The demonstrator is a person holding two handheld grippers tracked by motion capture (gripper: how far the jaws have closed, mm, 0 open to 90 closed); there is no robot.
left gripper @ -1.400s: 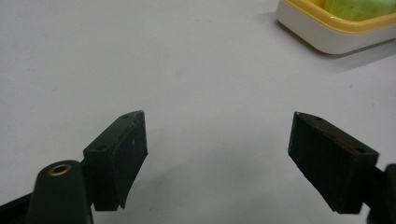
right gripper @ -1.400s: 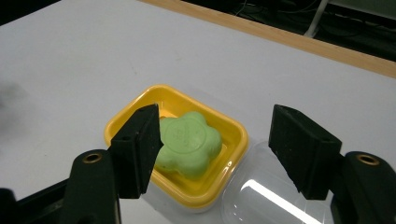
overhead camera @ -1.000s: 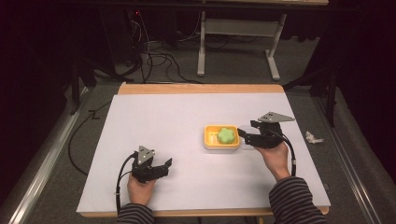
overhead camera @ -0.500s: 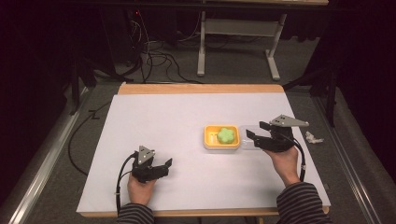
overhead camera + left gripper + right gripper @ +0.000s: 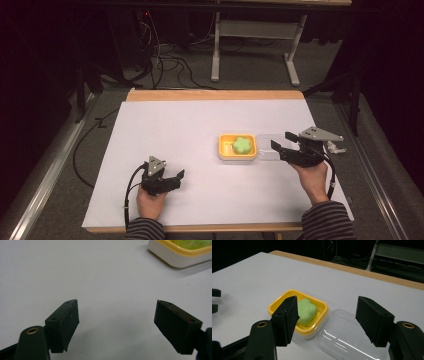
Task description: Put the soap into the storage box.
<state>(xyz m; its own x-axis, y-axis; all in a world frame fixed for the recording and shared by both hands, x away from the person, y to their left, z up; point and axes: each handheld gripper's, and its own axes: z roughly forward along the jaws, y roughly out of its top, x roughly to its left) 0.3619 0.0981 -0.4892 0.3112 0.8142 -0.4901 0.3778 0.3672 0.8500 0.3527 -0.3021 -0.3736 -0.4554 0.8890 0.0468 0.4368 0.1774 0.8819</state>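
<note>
Currently, lid (image 5: 352,337): lies clear, right of yellow tray (image 5: 287,296).
Right gripper (image 5: 286,144): partly open, empty; I centre it over the lid.
Left gripper (image 5: 176,179): open, empty.

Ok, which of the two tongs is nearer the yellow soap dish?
The right tongs, poised beside the yellow dish over its clear lid; the left tongs rest much farther away.
</note>
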